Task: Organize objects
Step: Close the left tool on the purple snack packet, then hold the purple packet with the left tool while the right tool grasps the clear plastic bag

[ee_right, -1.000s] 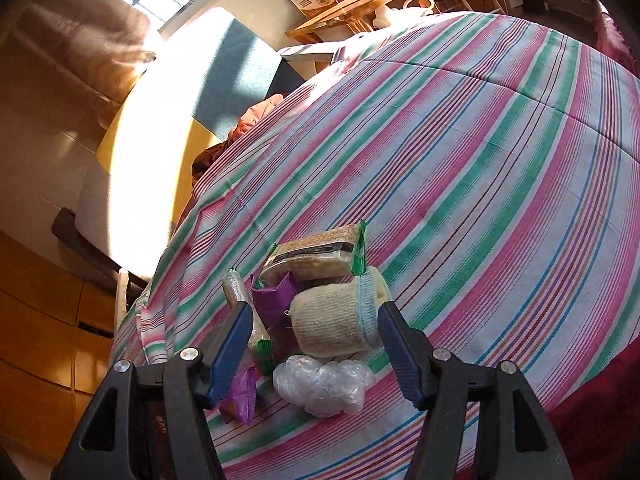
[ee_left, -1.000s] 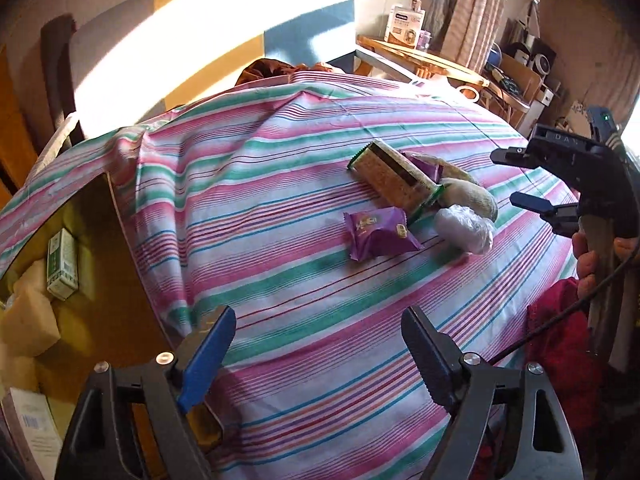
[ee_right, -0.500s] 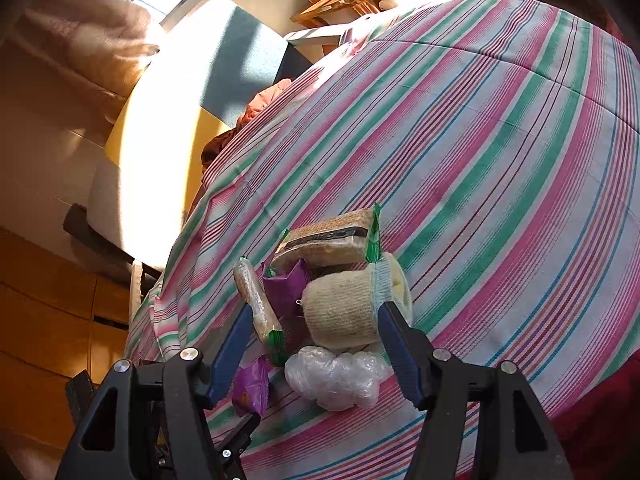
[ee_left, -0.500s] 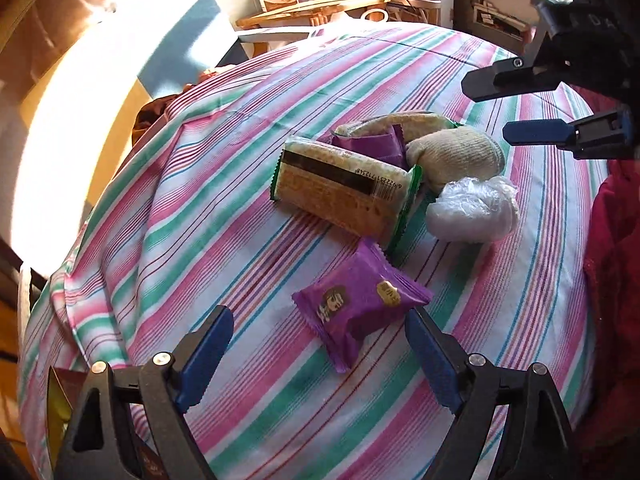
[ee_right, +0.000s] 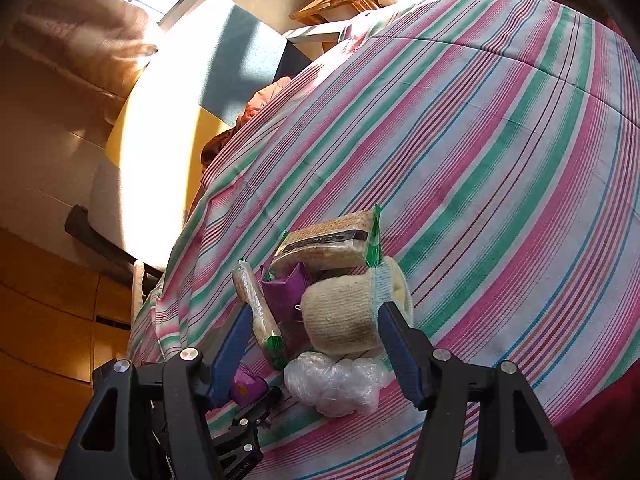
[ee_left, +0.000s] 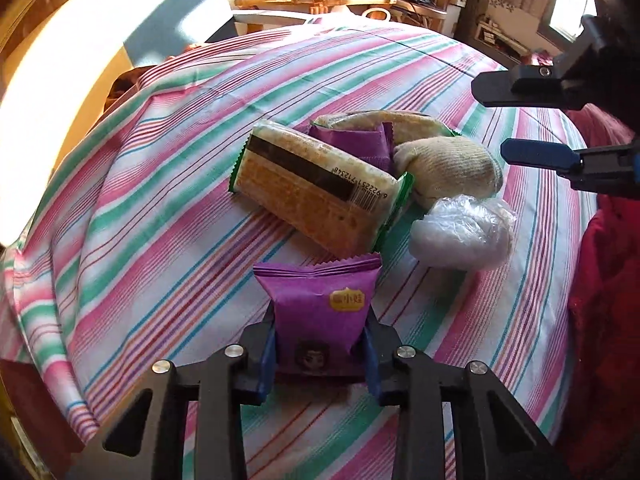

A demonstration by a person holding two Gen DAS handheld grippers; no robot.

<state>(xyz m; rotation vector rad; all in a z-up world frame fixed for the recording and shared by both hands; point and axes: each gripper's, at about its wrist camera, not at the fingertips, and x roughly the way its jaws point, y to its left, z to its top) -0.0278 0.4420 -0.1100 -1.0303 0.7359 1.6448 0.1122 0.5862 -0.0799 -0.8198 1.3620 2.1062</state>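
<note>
The left gripper (ee_left: pixel 320 354) is clenched on the purple snack packet (ee_left: pixel 320 304), its blue pads pressing the near end of the packet from both sides; the packet stands at the near edge of the cluster, just in front of the cracker pack (ee_left: pixel 316 192), its crimped far end tilted up off the striped cloth (ee_left: pixel 160 220). The packet is judged light, soft and crushable: a puffed foil pillow with a glossy skin that may slide between the pads, and contents that could break under a hard squeeze. Hold is best taken across the body, as now, rather than on the thin crimped seam, which would fold and slip. In appearance it is violet, with zigzag-cut end seals, a yellow label with characters on the face and a small dark figure printed near the gripped end. The right gripper (ee_right: pixel 316 344) stands released, jaws partly apart around the cream knitted roll (ee_right: pixel 344 316), with no pad seen pressing it. Also in the cluster: a second purple packet (ee_left: pixel 356 144) behind the cracker pack, a long wafer pack (ee_left: pixel 384 122) behind that, and a crumpled clear plastic bag (ee_left: pixel 464 236) just beside the roll. The roll is judged soft and compressible, the bag nearly weightless and slippery, the cracker pack stiff but fragile
</note>
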